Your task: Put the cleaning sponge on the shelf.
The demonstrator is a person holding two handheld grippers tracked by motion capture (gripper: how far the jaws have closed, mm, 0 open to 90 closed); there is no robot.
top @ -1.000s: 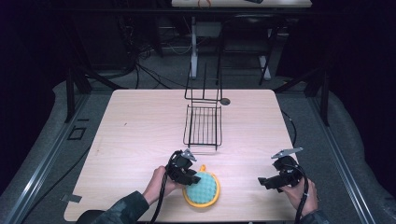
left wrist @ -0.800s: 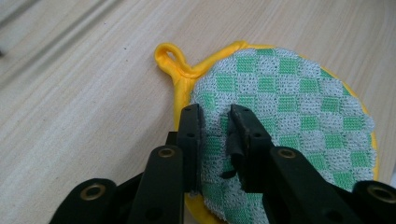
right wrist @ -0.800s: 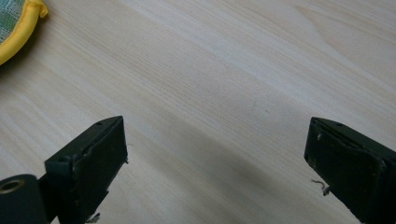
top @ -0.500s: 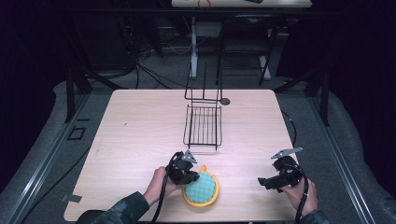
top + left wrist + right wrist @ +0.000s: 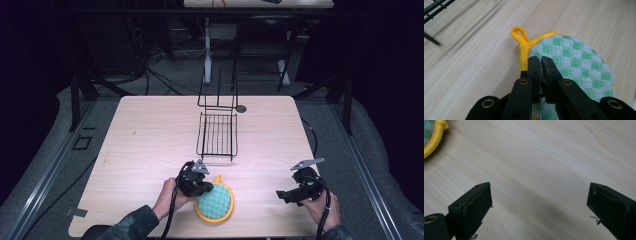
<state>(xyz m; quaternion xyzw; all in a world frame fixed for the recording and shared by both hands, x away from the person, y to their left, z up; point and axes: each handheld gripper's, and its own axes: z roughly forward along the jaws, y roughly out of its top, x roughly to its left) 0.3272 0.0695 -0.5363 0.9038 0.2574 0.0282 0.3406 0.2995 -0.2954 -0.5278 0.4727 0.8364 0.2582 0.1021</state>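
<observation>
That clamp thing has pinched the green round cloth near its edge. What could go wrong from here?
1. The left hand-held gripper pinches only the pad's rim beside the yellow trim, so the pad could slip out when lifted.
2. The pad is floppy and might sag or fold, and its loop could snag on the wire rack nearby.
3. The right hand-held gripper is open over bare table, so it offers no support.

- The left gripper [image 5: 204,189] sits at the edge of a round green-checked pot holder [image 5: 216,202].
- The right gripper [image 5: 285,196] hovers well apart.
- A black wire rack [image 5: 218,134] stands mid-table.
</observation>
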